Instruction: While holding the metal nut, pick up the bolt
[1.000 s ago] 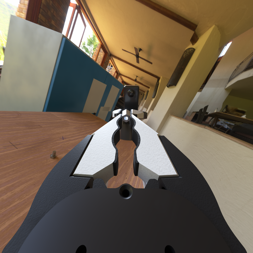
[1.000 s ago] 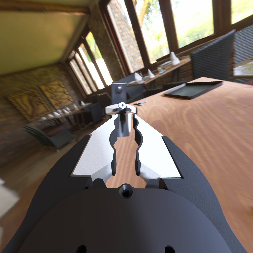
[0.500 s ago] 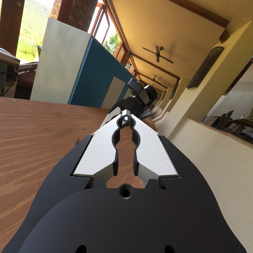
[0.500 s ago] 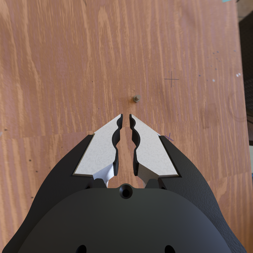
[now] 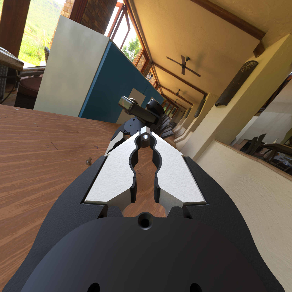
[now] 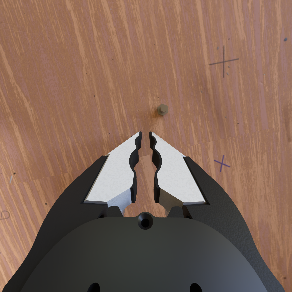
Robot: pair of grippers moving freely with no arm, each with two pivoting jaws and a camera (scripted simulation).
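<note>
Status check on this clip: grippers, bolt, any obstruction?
Left gripper shut on nut. Right gripper open, empty, above table. Bolt untouched, head down. Path clear.

R gripper (image 6: 145, 134) has swung off horizontal, now pointing straight down at table (image 6: 63, 79). Since last half-sec I've dropped it lower: bolt (image 6: 162, 109) looms bigger, just ahead-right of tips. L wrist view tilted further; R gripper body there pitched over.

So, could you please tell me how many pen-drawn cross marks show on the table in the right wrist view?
2: a large dark cross at upper right, and a small purple cross right of the tongs. The gripper body may hide others.
</note>
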